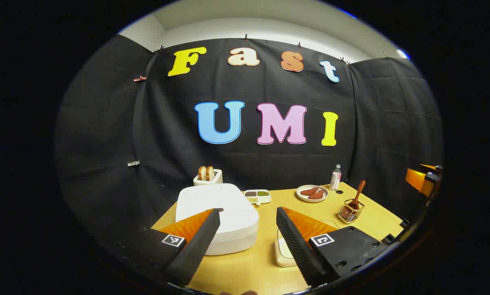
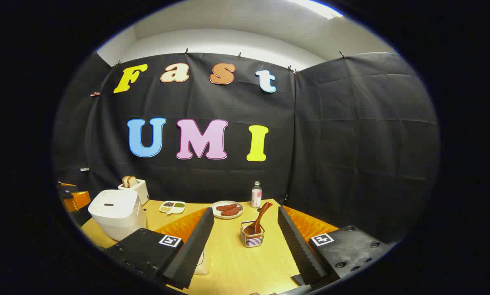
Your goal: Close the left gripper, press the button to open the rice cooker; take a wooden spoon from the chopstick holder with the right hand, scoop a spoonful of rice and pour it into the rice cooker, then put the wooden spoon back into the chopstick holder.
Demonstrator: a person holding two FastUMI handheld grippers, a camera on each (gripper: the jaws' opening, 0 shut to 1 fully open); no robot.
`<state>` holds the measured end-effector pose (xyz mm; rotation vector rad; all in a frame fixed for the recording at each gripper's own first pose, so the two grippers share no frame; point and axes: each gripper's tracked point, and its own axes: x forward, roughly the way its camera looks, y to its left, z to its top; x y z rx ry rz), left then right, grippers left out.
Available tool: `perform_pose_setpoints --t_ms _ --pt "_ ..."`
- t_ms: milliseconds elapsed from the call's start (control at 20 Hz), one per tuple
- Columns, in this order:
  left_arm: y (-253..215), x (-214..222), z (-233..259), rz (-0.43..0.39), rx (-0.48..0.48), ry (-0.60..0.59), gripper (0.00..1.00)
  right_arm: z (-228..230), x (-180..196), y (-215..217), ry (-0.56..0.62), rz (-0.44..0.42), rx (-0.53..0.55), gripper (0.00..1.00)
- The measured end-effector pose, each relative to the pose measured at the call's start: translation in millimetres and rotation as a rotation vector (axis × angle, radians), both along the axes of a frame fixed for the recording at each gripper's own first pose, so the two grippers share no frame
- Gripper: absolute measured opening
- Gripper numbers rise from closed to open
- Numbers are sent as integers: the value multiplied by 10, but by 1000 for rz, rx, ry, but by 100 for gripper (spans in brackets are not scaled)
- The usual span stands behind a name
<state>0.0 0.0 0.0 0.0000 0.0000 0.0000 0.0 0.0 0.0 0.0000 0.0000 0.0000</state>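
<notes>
Pale wooden table against black cloth wall. Left: closed white rice cooker. Centre: small wire chopstick holder holding brown wooden spoon, handle tilted up and right. Left hand-held gripper and right hand-held gripper both spread, empty.

No text, brand or number can be read on the table's things. The bottle, at 1 o'clock from the plate in the right gripper view, bears a pink label too small to read. The left gripper carries two square black-and-white coded markers, one at the base of each finger, at 7 and 5 o'clock in the left gripper view. The right gripper carries the same pair, at 7 and 5 o'clock in its own view.
</notes>
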Motion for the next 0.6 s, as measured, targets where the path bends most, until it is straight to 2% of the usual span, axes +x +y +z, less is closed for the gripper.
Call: perform_pose_setpoints --t_ms 600 --pt "67 25 -31 7 1 8 96 32 152 200 16 33 6 98"
